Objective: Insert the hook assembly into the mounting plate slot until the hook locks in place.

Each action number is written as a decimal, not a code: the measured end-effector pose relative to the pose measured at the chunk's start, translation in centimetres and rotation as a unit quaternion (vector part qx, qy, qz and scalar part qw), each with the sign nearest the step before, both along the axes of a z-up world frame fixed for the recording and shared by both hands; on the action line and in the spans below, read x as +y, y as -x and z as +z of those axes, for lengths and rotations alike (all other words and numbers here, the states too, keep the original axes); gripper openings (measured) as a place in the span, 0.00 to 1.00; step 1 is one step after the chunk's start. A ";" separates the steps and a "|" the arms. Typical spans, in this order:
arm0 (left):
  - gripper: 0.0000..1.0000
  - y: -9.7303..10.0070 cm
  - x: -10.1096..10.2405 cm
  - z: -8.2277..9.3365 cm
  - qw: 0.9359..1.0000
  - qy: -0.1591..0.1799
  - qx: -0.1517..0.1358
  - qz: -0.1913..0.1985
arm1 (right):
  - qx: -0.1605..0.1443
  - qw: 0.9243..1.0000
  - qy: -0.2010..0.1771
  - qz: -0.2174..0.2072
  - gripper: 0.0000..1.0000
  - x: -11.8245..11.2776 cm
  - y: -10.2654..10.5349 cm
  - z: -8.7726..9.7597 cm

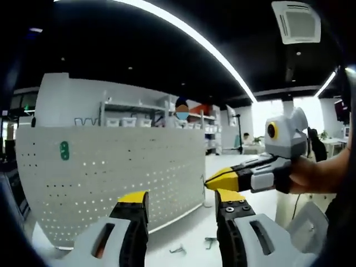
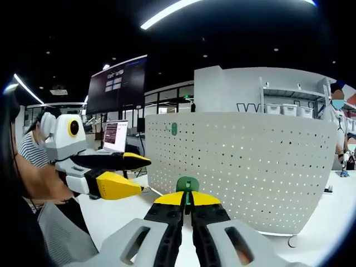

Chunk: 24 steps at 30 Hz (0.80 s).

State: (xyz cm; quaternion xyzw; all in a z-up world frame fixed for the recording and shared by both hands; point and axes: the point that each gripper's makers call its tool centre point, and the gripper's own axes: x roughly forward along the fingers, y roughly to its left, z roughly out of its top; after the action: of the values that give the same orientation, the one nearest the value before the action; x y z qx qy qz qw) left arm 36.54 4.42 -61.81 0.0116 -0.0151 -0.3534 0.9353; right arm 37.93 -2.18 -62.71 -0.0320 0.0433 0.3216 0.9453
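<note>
A white perforated mounting plate [image 1: 111, 178] stands upright on the white table, and it also shows in the right gripper view [image 2: 245, 161]. One green hook [image 1: 64, 150] sits in the plate near its upper corner [image 2: 174, 129]. My right gripper [image 2: 187, 199] is shut on a second green hook piece [image 2: 187, 183], held in front of the plate and apart from it. In the left gripper view the right gripper [image 1: 214, 179] comes in from the right, held by a hand. My left gripper [image 1: 181, 197] is open with nothing in it, and its open jaws also show at the left of the right gripper view [image 2: 146, 175].
Small metal hooks [image 1: 178, 250] [image 1: 210, 241] lie on the table [image 1: 183, 228] by the plate's foot, and another [image 2: 292, 242] lies near its other end. A laptop [image 2: 114, 136] and a person in a striped shirt [image 2: 30, 153] are to the left. Shelves with bins [image 1: 130, 119] stand behind.
</note>
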 end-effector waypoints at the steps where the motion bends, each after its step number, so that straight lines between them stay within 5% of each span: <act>1: 0.52 0.0 0.3 0.0 1.000 -0.001 -0.002 0.004 | -0.001 1.000 0.000 -0.001 0.02 0.0 -0.1 0.1; 13: 0.69 -0.1 2.3 -0.4 1.000 -0.008 -0.005 0.022 | -0.017 1.000 0.001 -0.007 0.02 0.2 -1.9 1.9; 24: 0.76 0.9 4.0 -3.1 0.998 -0.046 0.007 0.039 | -0.039 0.999 0.014 -0.012 0.02 1.4 -4.5 3.4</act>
State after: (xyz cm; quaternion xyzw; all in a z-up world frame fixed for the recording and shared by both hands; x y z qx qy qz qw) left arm 35.69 8.43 -64.87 0.0525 0.0080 -0.3168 0.9470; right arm 42.43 -0.78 -59.27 -0.0574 0.0118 0.3086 0.9494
